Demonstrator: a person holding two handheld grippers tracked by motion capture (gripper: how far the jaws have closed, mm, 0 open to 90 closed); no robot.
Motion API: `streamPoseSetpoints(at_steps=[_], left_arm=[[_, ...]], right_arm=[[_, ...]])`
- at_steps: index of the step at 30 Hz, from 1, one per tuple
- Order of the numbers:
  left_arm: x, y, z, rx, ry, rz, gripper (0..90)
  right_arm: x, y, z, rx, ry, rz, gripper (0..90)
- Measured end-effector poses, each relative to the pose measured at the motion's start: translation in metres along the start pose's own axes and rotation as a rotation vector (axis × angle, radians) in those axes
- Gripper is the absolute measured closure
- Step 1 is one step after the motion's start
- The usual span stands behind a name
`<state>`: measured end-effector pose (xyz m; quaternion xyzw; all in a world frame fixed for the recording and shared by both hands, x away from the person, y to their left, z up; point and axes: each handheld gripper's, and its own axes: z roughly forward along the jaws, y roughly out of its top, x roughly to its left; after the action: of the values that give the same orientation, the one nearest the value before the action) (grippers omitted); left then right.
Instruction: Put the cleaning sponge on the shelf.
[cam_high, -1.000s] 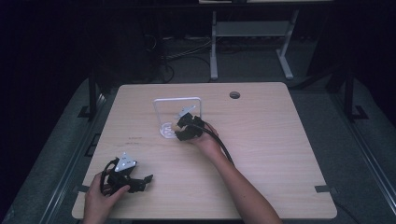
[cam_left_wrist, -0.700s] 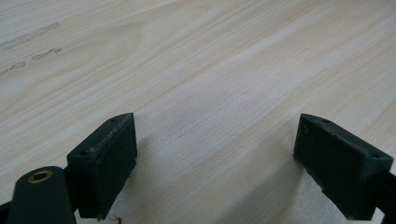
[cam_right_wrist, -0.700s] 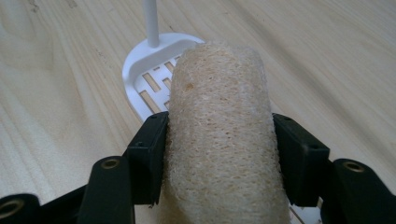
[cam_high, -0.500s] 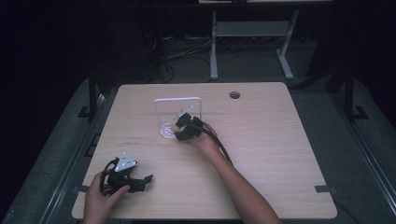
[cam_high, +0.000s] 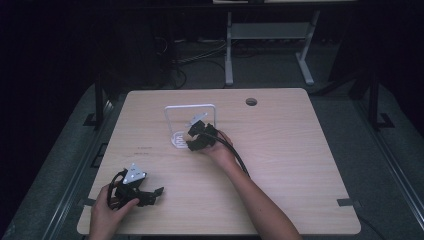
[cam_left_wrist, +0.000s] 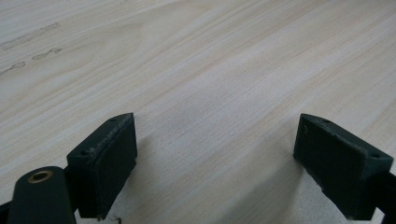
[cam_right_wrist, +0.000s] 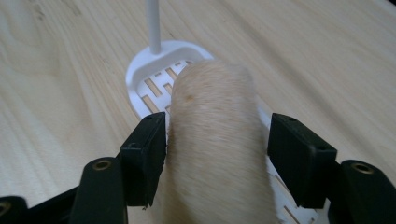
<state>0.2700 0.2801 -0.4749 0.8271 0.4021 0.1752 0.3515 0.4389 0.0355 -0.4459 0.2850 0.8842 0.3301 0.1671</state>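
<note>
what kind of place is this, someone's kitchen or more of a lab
Most likely a lab or recording room: a bare wooden table on grey carpet, cables on the dark floor behind, and a metal stand frame beyond.

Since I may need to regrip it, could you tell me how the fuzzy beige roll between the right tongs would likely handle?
The beige roll looks fuzzy and soft, so it is probably light, squashy and not slippery. Being rounded, it might roll off the white slotted stand. The right tongs, just opening, have it between them.
</note>
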Motion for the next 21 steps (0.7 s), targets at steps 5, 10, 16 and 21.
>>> streamPoseSetpoints(at_steps=[5, 10, 16, 21], left_arm=[[0.0, 0.0, 0.0, 0.001, 0.0, 0.0, 12.9], [0.0, 0.0, 0.0, 0.001, 0.001, 0.002, 12.9], [0.0, 0.0, 0.0, -0.001, 0.002, 0.0, 12.9], [0.0, 0.0, 0.0, -0.001, 0.0, -0.001, 12.9]], right_arm=[[0.002, 0.005, -0.015, -0.04, -0.01, -0.022, 36.9], [0.006, 0.008, -0.034, -0.078, 0.007, -0.026, 46.5], [0.011, 0.001, -0.042, -0.086, 0.046, -0.032, 67.3], [0.013, -0.008, -0.042, -0.073, 0.086, -0.031, 86.0]])
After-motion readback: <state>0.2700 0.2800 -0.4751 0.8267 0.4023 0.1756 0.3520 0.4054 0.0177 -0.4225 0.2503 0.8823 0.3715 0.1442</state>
